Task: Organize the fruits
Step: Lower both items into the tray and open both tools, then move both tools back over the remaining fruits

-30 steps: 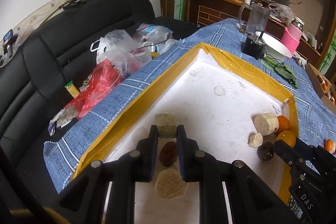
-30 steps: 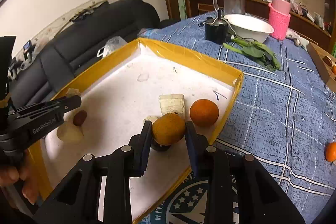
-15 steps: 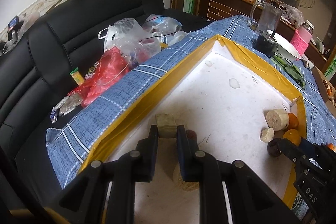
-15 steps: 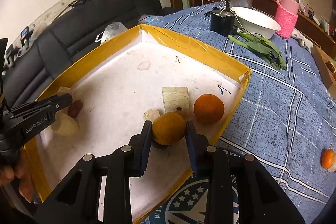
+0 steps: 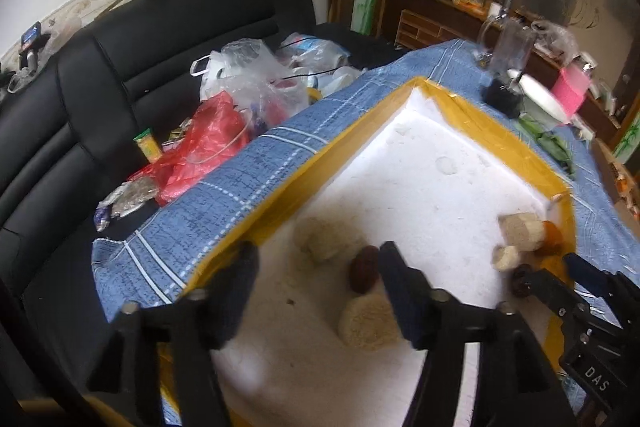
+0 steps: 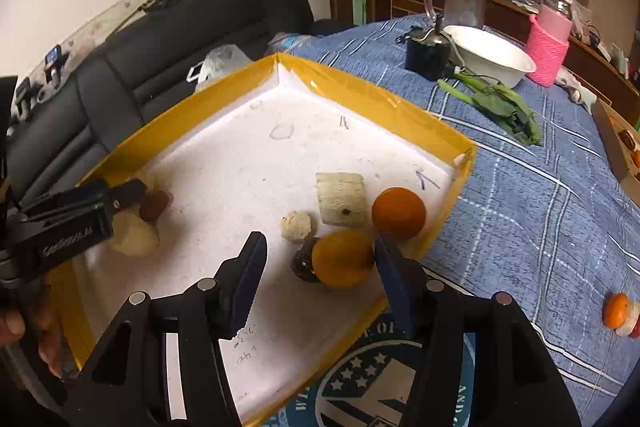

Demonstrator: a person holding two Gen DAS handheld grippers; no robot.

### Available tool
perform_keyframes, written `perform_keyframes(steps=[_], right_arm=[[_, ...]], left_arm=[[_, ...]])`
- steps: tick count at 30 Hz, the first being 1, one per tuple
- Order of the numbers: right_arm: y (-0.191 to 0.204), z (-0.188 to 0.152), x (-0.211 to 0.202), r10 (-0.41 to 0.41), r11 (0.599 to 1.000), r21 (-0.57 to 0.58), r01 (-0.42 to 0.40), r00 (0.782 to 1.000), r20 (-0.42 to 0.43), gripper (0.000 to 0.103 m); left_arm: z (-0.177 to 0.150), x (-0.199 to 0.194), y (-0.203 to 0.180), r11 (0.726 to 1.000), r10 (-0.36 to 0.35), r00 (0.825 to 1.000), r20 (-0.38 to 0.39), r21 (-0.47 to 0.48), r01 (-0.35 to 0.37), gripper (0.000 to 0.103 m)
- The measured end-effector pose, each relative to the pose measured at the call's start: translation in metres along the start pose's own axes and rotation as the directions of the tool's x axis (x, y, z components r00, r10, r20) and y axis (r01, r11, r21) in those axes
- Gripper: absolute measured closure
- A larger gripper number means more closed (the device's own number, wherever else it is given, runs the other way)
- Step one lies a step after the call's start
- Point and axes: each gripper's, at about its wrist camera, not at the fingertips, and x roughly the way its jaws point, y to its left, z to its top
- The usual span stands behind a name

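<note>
A yellow-rimmed white foam tray lies on the blue cloth. My right gripper is open; a yellow-orange fruit lies on the tray between its fingers, against a dark round fruit. An orange, a pale cut block and a small pale ball lie just beyond. My left gripper is open over the tray's near left part; a dark red fruit lies by its right finger, with two pale lumps beside it.
A black sofa with plastic bags lies left of the table. A white bowl, black base with glass jug, pink bottle and green leaves stand behind the tray. A small orange piece lies at right.
Both grippers have opened. The right one let go of the yellow-orange fruit, which now rests on the tray. The left one let the dark red fruit go and pulled back.
</note>
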Motion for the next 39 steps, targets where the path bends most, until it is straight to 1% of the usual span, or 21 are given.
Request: perform_keyframes(steps=[1,3,6,8,11,13,16,17,21,23,27,30,33,35,37,38,39], right_arm=[[-0.001,-0.001,-0.004,0.0,1.0,0.004,0.0,1.0,0.009,0.047],[-0.006,-0.004,-0.014,-0.006,1.0,0.014,0.006,0.999,0.036,0.043],[-0.016,-0.01,-0.031,-0.009,0.999,0.042,0.006,0.997,0.077,0.039],[-0.028,-0.016,-0.044,-0.021,0.997,0.076,0.013,0.994,0.103,0.033],[-0.044,-0.027,-0.058,-0.044,0.993,0.115,0.031,0.992,0.118,0.028],[-0.059,-0.037,-0.068,-0.075,0.987,0.154,0.056,0.99,0.121,0.026],[-0.081,-0.054,-0.079,-0.096,0.976,0.204,0.07,0.988,0.119,0.025],[-0.087,-0.06,-0.083,-0.107,0.973,0.217,0.08,0.988,0.116,0.023],[-0.124,-0.089,-0.095,-0.135,0.951,0.291,0.105,0.987,0.084,0.021],[-0.138,-0.102,-0.103,-0.155,0.939,0.32,0.124,0.985,0.073,0.017],[-0.177,-0.141,-0.128,-0.221,0.903,0.388,0.181,0.973,0.06,0.014],[-0.212,-0.171,-0.151,-0.287,0.856,0.461,0.232,0.957,0.051,0.014],[-0.251,-0.194,-0.17,-0.354,0.793,0.539,0.282,0.935,0.032,0.014],[-0.274,-0.203,-0.179,-0.402,0.755,0.572,0.322,0.915,0.016,0.014],[-0.293,-0.206,-0.182,-0.428,0.734,0.586,0.343,0.904,0.008,0.016],[-0.3,-0.206,-0.182,-0.433,0.728,0.592,0.346,0.901,0.006,0.02],[-0.309,-0.204,-0.181,-0.436,0.723,0.596,0.349,0.9,0.002,0.021]], left_arm=[[-0.001,-0.003,0.0,1.0,0.01,1.0,0.011,0.001,-0.01,0.035],[-0.002,-0.007,-0.001,1.0,0.011,1.0,0.018,0.007,-0.011,0.027],[-0.004,-0.014,0.0,1.0,0.004,1.0,0.027,-0.001,-0.004,0.025],[-0.006,-0.019,-0.002,1.0,0.005,1.0,0.029,0.002,-0.005,0.023],[-0.01,-0.027,-0.009,1.0,0.002,0.999,0.047,0.021,-0.003,0.022],[-0.013,-0.034,-0.016,0.999,0.001,0.998,0.059,0.039,-0.003,0.021],[-0.018,-0.042,-0.029,0.998,-0.012,0.997,0.072,0.067,0.007,0.019],[-0.02,-0.046,-0.035,0.997,-0.02,0.997,0.076,0.079,0.014,0.019],[-0.028,-0.058,-0.062,0.99,-0.058,0.994,0.093,0.132,0.045,0.018],[-0.034,-0.063,-0.078,0.983,-0.09,0.991,0.096,0.17,0.072,0.017],[-0.05,-0.07,-0.116,0.959,-0.157,0.983,0.092,0.252,0.13,0.014],[-0.061,-0.069,-0.149,0.932,-0.191,0.98,0.062,0.323,0.162,0.014],[-0.073,-0.068,-0.184,0.901,-0.225,0.974,0.035,0.389,0.194,0.014],[-0.08,-0.068,-0.207,0.878,-0.25,0.968,0.016,0.426,0.219,0.014],[-0.087,-0.069,-0.228,0.856,-0.268,0.963,0.001,0.46,0.238,0.014],[-0.089,-0.068,-0.238,0.847,-0.272,0.962,-0.006,0.474,0.242,0.014],[-0.092,-0.068,-0.248,0.836,-0.281,0.96,-0.012,0.487,0.251,0.014]])
